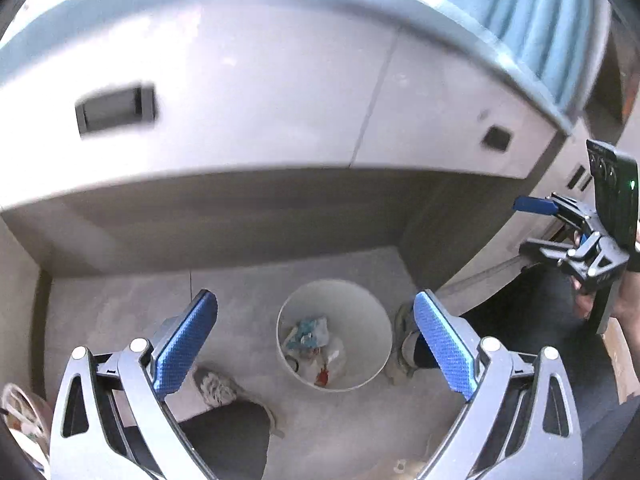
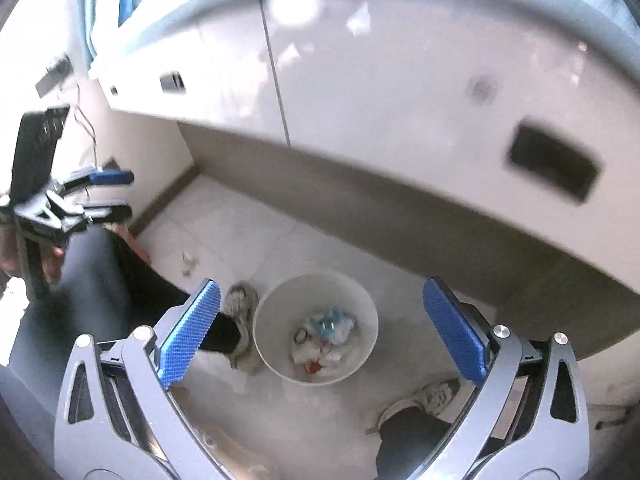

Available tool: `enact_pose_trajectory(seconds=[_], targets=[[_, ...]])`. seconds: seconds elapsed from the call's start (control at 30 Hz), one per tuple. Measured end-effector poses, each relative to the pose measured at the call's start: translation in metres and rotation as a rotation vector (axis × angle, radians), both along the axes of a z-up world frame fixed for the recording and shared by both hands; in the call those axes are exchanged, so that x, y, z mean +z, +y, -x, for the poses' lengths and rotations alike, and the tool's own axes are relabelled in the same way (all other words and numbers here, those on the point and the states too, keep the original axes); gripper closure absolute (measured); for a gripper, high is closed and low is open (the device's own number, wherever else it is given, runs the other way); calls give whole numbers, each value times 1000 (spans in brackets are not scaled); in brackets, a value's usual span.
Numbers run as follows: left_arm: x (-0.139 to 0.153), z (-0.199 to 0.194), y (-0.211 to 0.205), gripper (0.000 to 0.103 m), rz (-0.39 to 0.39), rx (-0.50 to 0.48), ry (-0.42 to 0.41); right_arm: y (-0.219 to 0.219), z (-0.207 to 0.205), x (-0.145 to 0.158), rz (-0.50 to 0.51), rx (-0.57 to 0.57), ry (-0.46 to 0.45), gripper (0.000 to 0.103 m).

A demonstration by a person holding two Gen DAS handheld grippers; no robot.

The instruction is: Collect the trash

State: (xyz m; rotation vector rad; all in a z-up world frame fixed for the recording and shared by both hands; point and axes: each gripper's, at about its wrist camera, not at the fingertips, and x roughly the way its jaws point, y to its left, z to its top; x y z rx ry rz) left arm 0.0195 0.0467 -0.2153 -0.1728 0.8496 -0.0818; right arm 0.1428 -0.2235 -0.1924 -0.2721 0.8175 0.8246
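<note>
A white round trash bin (image 1: 376,320) stands on the pale floor under a desk, holding crumpled wrappers and paper (image 1: 310,340). My left gripper (image 1: 316,298) hangs open high above it, nothing between its blue pads. In the right wrist view the same bin (image 2: 360,312) with its trash (image 2: 326,332) lies below my right gripper (image 2: 322,285), which is also open and empty. Each gripper shows in the other's view: the right gripper (image 1: 530,226) at the far right, the left gripper (image 2: 124,194) at the far left, jaws apart.
A grey desk front (image 1: 240,100) with recessed drawer handles overhangs the bin. The person's shoes (image 1: 218,390) (image 1: 404,344) stand on either side of the bin. Small scraps (image 2: 188,262) lie on the floor near the wall. A blue curtain (image 1: 532,20) hangs behind.
</note>
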Motion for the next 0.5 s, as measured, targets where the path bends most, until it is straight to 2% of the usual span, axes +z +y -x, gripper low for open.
enact_pose_trajectory(seconds=[0.33,0.5], targets=[[107,47,-52,6,-55,-74,-198,-1,64,87,-65,7,-155,5],[137,65,-73,6,-57,-105,-262,-10,87,116,-95,8,-221,5]])
